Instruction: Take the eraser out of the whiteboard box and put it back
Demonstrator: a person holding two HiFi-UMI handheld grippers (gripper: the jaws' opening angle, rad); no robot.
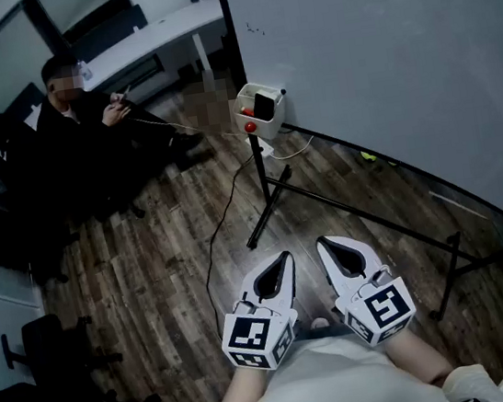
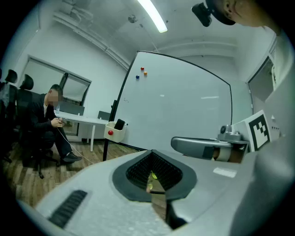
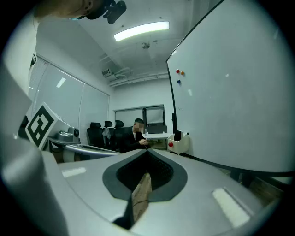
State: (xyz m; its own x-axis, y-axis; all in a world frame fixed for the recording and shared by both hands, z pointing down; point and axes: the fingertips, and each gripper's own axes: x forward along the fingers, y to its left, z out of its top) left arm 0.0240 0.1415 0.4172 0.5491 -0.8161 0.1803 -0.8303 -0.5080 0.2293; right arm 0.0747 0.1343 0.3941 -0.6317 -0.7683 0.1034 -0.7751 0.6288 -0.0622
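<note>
- Both closed and empty, left gripper (image 1: 286, 257) and right gripper (image 1: 323, 243) would bump the box (image 1: 261, 127) well ahead unless one opens;
- eraser (image 1: 263, 105), probably that dark block inside, could spill out.

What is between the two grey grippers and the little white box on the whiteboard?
Brown wooden floor, crossed by a thin black cable and the whiteboard stand's black legs, as the head view shows.

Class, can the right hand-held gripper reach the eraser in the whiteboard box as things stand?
Probably not yet: the right hand-held gripper is shut and far from the eraser, across open floor.
</note>
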